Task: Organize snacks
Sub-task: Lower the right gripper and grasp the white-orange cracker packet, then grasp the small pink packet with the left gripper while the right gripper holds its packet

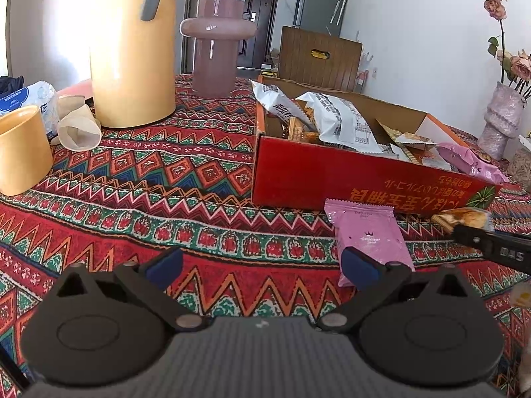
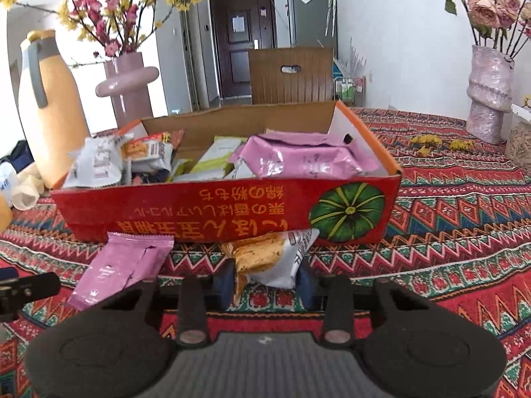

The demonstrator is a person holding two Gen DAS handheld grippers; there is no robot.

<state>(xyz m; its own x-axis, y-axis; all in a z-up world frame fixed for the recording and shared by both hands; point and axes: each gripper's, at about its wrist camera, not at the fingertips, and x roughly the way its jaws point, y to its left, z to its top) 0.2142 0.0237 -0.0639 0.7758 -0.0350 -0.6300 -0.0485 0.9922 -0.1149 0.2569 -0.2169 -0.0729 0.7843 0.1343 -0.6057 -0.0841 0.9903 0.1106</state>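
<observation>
On the patterned surface [image 1: 199, 179], the left hand-held gripper [image 1: 262, 267] hovers with jaws spread wide and empty beside a pink snack packet [image 1: 365, 232] lying before the red box [image 2: 232, 205], while the right hand-held gripper [image 2: 265, 283] pinches an orange-and-white snack packet [image 2: 268, 258] just in front of that box.

White walls [image 2: 398, 49], dark door [image 2: 242, 43] at back, grey fridge [image 2: 312, 13] beside it, wooden chair back [image 2: 292, 76] at table's far edge, patterned red tablecloth [image 2: 464, 199] on table, bright daylight from left [image 1: 49, 16]
</observation>
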